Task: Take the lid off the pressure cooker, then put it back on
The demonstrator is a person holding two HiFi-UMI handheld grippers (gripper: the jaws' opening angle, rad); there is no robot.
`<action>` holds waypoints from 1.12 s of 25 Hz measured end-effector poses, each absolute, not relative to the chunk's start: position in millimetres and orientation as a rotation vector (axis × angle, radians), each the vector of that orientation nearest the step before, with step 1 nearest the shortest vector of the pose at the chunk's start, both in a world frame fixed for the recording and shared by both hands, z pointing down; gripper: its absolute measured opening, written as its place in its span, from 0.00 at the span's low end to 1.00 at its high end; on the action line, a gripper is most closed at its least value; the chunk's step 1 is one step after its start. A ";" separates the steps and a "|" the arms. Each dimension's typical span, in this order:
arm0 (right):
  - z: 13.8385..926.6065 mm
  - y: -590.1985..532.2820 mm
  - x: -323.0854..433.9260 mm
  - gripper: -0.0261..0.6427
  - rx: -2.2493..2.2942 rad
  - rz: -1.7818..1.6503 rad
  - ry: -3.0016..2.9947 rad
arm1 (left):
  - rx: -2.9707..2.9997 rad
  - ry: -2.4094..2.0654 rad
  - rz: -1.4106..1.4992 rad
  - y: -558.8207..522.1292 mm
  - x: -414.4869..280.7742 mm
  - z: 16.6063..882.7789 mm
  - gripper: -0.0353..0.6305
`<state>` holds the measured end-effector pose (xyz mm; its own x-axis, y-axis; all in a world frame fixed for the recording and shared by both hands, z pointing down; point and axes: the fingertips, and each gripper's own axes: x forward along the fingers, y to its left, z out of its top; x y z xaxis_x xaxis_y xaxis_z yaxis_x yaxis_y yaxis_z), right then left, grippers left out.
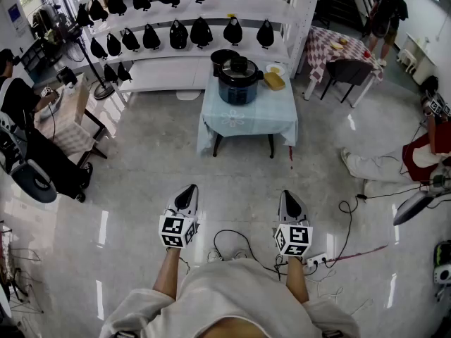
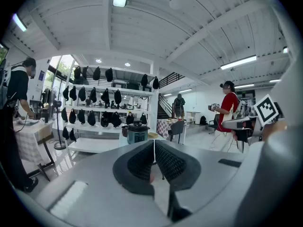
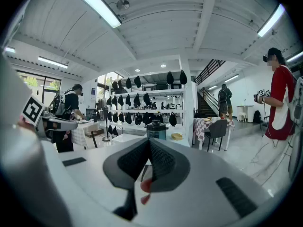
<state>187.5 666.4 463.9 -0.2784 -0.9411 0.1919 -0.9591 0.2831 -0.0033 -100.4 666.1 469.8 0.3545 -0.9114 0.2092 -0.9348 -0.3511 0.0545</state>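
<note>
The dark blue pressure cooker (image 1: 239,83) stands on a small table with a light blue cloth (image 1: 248,118), far ahead across the floor, its black lid (image 1: 239,66) on top. It also shows small in the left gripper view as the cooker (image 2: 137,134) and in the right gripper view as the cooker (image 3: 156,129). My left gripper (image 1: 188,192) and right gripper (image 1: 289,197) hover side by side over the floor near my body, far from the table. Both are shut with nothing between their jaws. In their own views the left gripper (image 2: 155,142) and right gripper (image 3: 149,141) show pads pressed together.
A black pot (image 1: 222,57), a white plate (image 1: 275,69) and a yellow item (image 1: 274,81) share the table. White shelves with black bags (image 1: 176,34) stand behind. Cables and a power strip (image 1: 315,260) lie on the floor by my feet. People stand at left and right.
</note>
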 end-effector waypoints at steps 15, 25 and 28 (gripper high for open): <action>454.0 665.4 185.1 0.04 1.749 0.192 -2.432 | 2.497 -1.571 0.209 669.9 -87.4 465.6 0.28; 478.5 663.7 172.2 0.46 1.561 0.266 -2.482 | 2.502 -1.506 0.299 668.5 -63.4 486.8 0.48; 484.0 664.0 175.3 0.46 1.554 0.288 -2.471 | 2.492 -1.505 0.310 667.5 -58.7 489.9 0.48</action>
<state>175.3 664.0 484.0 -0.4229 -0.8628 0.2772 -0.9034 0.4255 -0.0537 -58.7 667.5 489.9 0.4551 -0.8429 0.2872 -0.8878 -0.4544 0.0733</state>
